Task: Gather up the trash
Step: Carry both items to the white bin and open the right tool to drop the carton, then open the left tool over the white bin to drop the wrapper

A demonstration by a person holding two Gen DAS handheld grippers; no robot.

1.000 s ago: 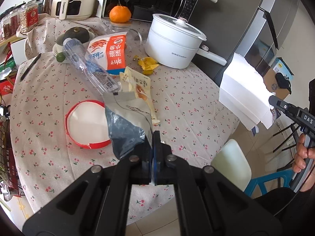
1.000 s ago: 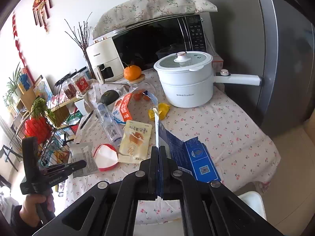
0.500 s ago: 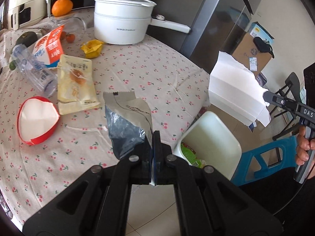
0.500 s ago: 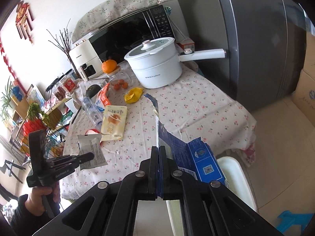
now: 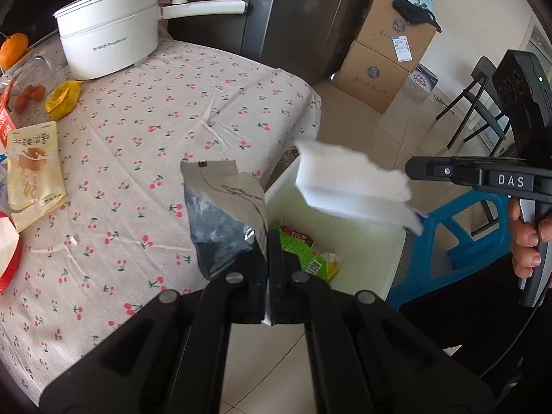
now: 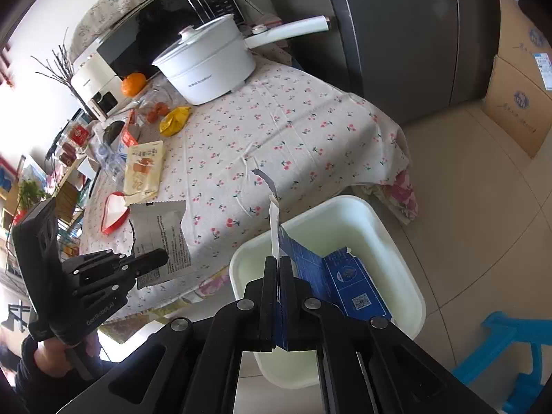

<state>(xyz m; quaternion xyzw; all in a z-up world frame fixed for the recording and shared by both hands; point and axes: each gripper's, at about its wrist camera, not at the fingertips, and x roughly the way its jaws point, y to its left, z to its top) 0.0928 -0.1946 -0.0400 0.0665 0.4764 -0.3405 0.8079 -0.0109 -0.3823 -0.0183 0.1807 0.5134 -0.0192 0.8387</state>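
My left gripper [image 5: 267, 241] is shut on a torn silver-grey wrapper [image 5: 224, 214], which sticks up above the table's edge next to the white trash bin [image 5: 379, 241]. Green and yellow packets lie in that bin. My right gripper [image 6: 277, 262] hangs over the bin [image 6: 390, 234] with a torn blue-and-white carton [image 6: 338, 276] between its fingers; its jaws are opening, pads still at the carton. In the left wrist view the right gripper [image 5: 408, 169] and the blurred carton [image 5: 348, 179] sit above the bin. The right wrist view shows the left gripper [image 6: 165, 258] with the wrapper [image 6: 165, 227].
On the cherry-print tablecloth [image 5: 172, 110] lie a yellow bread packet [image 5: 34, 169], a crumpled yellow wrapper [image 5: 63, 98] and a red-rimmed lid [image 5: 7, 258]. A white pot [image 5: 107, 34] stands at the back. A blue stool [image 5: 459, 227] and cardboard boxes [image 5: 386, 51] stand near the bin.
Both grippers have swung from above the table out past its edge and sunk toward the bin, each carrying its piece of trash. The bin has come into view beneath them.
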